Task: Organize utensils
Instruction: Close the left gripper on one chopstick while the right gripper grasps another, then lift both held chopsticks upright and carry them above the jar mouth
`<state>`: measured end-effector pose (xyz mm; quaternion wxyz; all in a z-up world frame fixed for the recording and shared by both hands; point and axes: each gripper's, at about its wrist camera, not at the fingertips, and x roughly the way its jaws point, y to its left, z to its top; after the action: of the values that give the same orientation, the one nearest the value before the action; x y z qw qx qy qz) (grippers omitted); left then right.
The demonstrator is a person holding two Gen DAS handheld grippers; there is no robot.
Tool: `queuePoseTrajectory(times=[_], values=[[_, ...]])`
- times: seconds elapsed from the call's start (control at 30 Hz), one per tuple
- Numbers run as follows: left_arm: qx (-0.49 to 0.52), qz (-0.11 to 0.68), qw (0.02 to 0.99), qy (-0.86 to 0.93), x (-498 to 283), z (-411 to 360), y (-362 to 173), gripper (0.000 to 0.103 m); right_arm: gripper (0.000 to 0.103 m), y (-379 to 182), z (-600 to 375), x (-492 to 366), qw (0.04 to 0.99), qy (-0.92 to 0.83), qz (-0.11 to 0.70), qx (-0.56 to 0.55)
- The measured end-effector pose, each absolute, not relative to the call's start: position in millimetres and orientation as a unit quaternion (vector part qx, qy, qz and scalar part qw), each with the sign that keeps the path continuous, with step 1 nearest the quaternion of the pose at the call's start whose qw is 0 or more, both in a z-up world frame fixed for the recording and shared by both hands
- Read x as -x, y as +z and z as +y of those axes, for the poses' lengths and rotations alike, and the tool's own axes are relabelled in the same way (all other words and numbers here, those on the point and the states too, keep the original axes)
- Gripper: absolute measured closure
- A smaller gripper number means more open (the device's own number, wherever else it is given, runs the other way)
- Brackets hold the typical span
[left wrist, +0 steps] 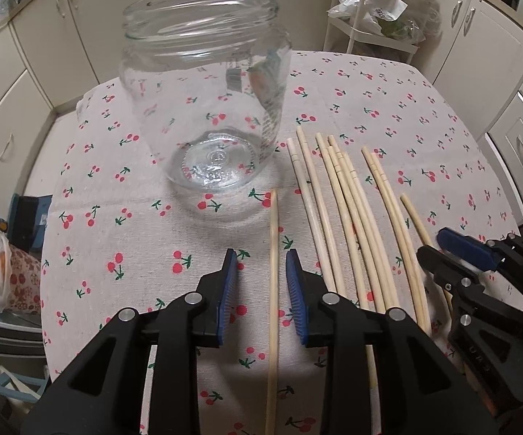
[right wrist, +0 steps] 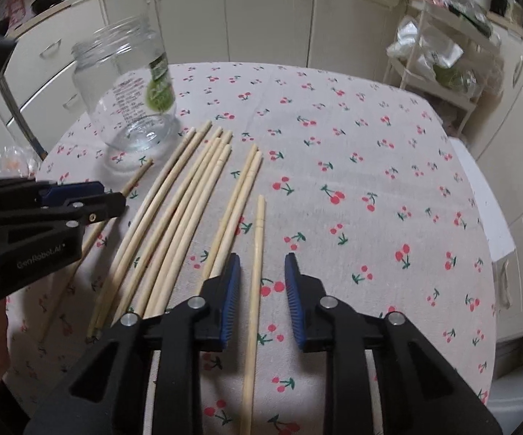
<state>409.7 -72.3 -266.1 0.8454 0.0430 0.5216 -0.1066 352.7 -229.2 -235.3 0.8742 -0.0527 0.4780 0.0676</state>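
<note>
A chopstick (left wrist: 273,290) is straddled by the open left tongs (left wrist: 261,264), another (right wrist: 256,290) by the open right tongs (right wrist: 262,268); closing is needed next, then the jar (left wrist: 207,90) ahead.

Near ends of the pale wooden chopsticks (right wrist: 174,224) beside the clear glass jar (right wrist: 131,98) hidden under black gripper bodies or cut by bottom edges; jar's label print too small to read, motion-blurred.
</note>
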Motion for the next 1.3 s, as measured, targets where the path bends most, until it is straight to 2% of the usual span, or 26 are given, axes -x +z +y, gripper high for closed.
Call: queuePoseTrajectory(times=[0.03, 0.1, 0.13, 0.17, 0.33, 0.53, 0.77, 1.3], values=[[-0.046, 0.521, 0.845, -0.11, -409.0, -74.9, -266.1, 0.078, 0.096, -235.6, -227.1, -351.9, 0.874, 0.072, 0.477, 0.055], [-0.054, 0.521, 0.844, -0.115, -406.9, -79.8, -266.4, 0.087, 0.097, -236.0, -222.0, -349.9, 0.876, 0.074, 0.472, 0.067], [-0.057, 0.521, 0.843, -0.119, -405.5, -81.7, -266.6, 0.096, 0.097, -236.1, -222.0, -349.6, 0.876, 0.074, 0.472, 0.063], [-0.056, 0.522, 0.842, -0.125, -404.4, -81.9, -266.7, 0.098, 0.097, -236.1, -225.0, -350.3, 0.876, 0.076, 0.474, 0.051], [-0.041, 0.522, 0.84, -0.139, -399.5, -79.1, -264.9, 0.099, 0.097, -229.2, -251.6, -352.1, 0.874, 0.09, 0.474, -0.054], [0.0, 0.483, 0.861, -0.156, -385.8, -63.3, -242.4, 0.099, 0.097, -203.9, -263.6, -341.7, 0.892, 0.122, 0.417, -0.126], [0.039, 0.393, 0.901, -0.18, -367.8, -42.8, -194.0, 0.099, 0.097, -166.9, -262.3, -332.0, 0.919, 0.139, 0.333, -0.16], [0.114, 0.24, 0.953, -0.144, -397.4, -1.2, -111.3, 0.099, 0.097, -118.0, -240.7, -351.5, 0.938, 0.172, 0.241, -0.18]])
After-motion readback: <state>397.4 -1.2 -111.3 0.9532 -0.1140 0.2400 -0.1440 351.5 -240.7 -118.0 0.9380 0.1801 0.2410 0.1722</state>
